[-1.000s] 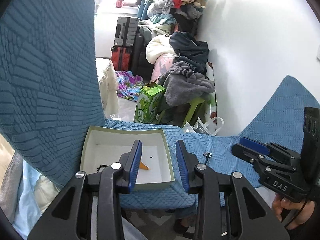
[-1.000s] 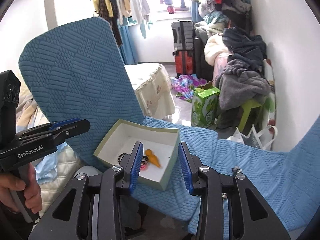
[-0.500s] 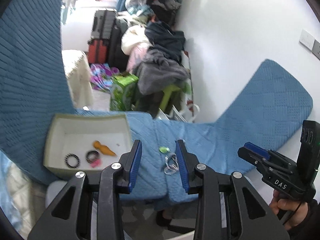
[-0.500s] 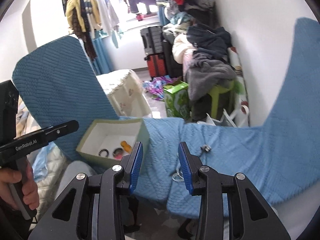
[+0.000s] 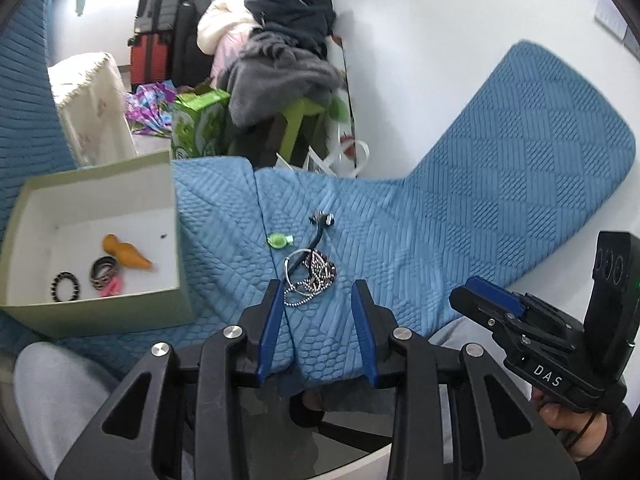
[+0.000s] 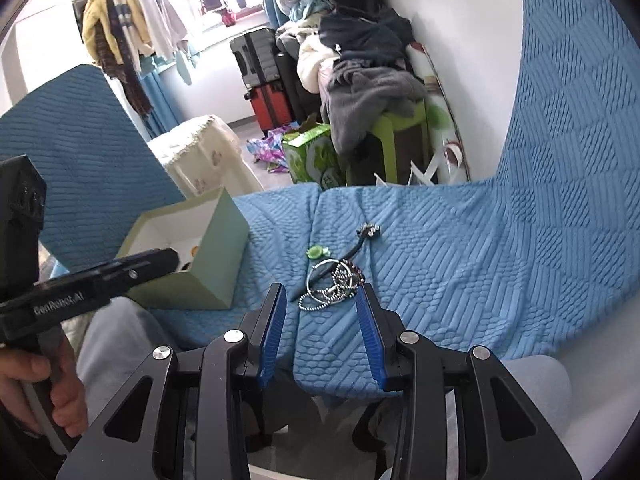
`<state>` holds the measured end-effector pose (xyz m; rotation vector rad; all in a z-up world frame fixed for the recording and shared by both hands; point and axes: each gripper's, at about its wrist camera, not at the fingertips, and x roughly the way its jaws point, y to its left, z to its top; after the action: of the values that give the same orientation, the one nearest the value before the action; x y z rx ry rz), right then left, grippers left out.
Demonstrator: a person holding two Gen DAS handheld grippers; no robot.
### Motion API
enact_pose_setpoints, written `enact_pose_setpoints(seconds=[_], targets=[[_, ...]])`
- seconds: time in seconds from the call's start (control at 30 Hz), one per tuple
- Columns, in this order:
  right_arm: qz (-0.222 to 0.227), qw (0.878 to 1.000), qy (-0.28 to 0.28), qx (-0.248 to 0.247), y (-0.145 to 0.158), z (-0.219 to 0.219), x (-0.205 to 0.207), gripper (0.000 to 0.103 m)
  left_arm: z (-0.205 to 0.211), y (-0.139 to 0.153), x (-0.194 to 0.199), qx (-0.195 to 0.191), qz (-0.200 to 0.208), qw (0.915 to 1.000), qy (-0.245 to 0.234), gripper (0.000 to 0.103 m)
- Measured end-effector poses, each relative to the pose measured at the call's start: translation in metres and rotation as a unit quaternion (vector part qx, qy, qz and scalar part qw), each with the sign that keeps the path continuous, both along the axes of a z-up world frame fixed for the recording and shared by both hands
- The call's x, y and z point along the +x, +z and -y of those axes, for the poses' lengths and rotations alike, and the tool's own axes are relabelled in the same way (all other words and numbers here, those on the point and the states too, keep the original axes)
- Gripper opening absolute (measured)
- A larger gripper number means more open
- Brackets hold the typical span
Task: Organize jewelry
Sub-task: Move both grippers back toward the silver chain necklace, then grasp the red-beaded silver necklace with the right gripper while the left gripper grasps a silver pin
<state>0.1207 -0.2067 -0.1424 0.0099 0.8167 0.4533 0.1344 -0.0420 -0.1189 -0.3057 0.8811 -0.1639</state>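
A tangle of silver chains and rings lies on the blue quilted cloth, with a small green piece and a black hair stick just beyond it. My left gripper hovers open right before the tangle, nothing between its blue pads. The right gripper is open too, its tips just short of the same tangle. To the left stands a pale green box holding an orange piece, a bangle, a beaded bracelet and a pink piece.
The cloth covers a seat whose front edge sits just below the fingers. The person's grey-trousered knees are under both grippers. Behind the seat are a green carton, a green stool piled with clothes, suitcases and a white wall.
Both grippers came down and swung from the box toward the jewelry tangle, which now lies right at their tips. The box slid to the left of both views. Jaw gaps look unchanged.
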Motion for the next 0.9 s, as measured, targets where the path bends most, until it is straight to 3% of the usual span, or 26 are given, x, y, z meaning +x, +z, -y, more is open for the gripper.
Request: enact_pose_setpoints(seconds=[0.23,0.37,0.57,0.7,0.8,0.9], targets=[[-0.021,1.000,0.008,-0.005,-0.039,0.002,0.035,0.033,0.012,-0.046,0.034,0.000,-0.032,0.9993,-0.017,0.033],[-0.042,0.999,0.017,-0.008,-0.066,0.002,0.062,0.025,0.015,-0.076,0.055,-0.004,-0.056,0.9981,-0.024,0.033],[-0.059,0.998,0.030,0.001,-0.094,-0.007,0.096,0.024,0.018,-0.112,0.085,0.005,-0.075,0.9965,-0.035,0.031],[-0.079,0.996,0.036,0.012,-0.108,-0.010,0.113,0.022,0.021,-0.122,0.097,0.013,-0.081,0.9957,-0.042,0.027],[-0.084,0.996,0.039,0.002,-0.114,-0.012,0.122,0.017,0.023,-0.124,0.104,0.041,-0.077,0.9952,-0.045,0.027],[-0.084,0.995,0.051,-0.012,-0.120,-0.017,0.130,0.013,0.021,-0.132,0.112,0.043,-0.084,0.9948,-0.040,0.027]])
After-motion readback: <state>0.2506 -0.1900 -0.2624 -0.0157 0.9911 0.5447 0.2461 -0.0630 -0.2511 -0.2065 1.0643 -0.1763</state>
